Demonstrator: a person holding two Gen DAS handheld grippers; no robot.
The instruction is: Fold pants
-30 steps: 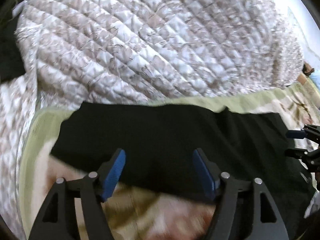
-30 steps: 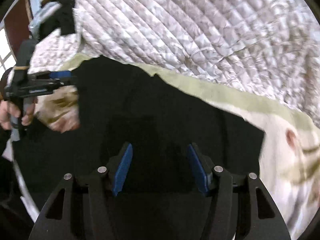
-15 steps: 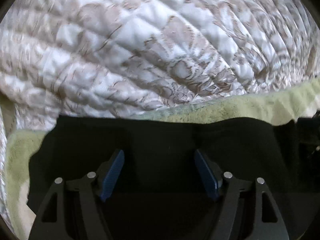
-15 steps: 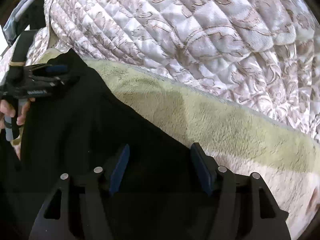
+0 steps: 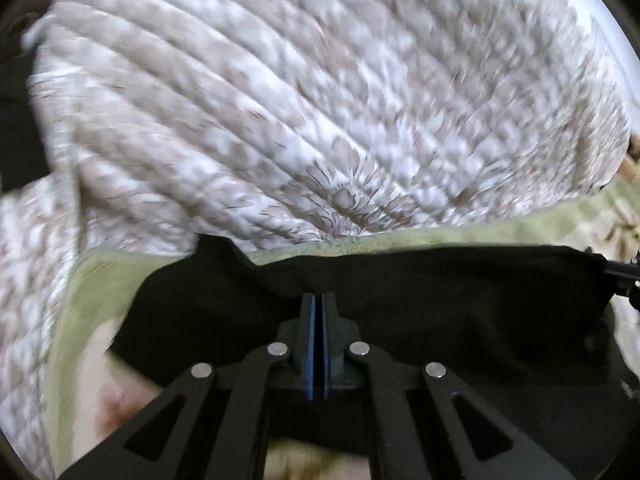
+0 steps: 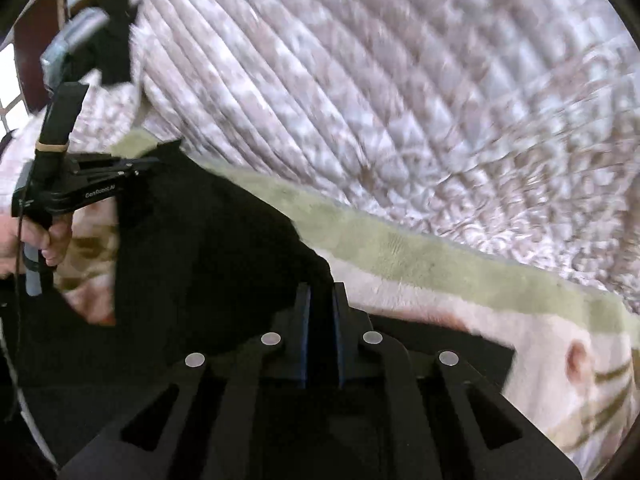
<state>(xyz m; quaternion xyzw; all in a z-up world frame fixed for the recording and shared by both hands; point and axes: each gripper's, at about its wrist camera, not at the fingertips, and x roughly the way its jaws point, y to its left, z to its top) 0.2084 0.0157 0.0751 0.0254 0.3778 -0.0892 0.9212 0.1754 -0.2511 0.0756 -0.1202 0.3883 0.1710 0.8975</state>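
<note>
Black pants (image 5: pixel 440 300) lie spread on a green-edged blanket. My left gripper (image 5: pixel 319 298) is shut, its blue pads pinching the pants' far edge, which bunches up at the tips. In the right wrist view the right gripper (image 6: pixel 320 292) is closing, with black pants (image 6: pixel 208 248) cloth pressed between its pads at the edge. The same view shows the left gripper (image 6: pixel 148 164) at far left, held by a hand (image 6: pixel 44 240), gripping a raised corner of the pants. The right gripper (image 5: pixel 624 276) is barely seen at the right edge of the left wrist view.
A quilted white and beige bedspread (image 5: pixel 320 100) rises behind the pants. The plush blanket (image 6: pixel 420 256) with a green border lies under them. At the far left of the right wrist view are dark items and a grey object (image 6: pixel 76 32).
Both grippers were open over the pants and have now shut on the far edge. Both views have pulled back from the quilt, and the pants' edge is drawn up.
</note>
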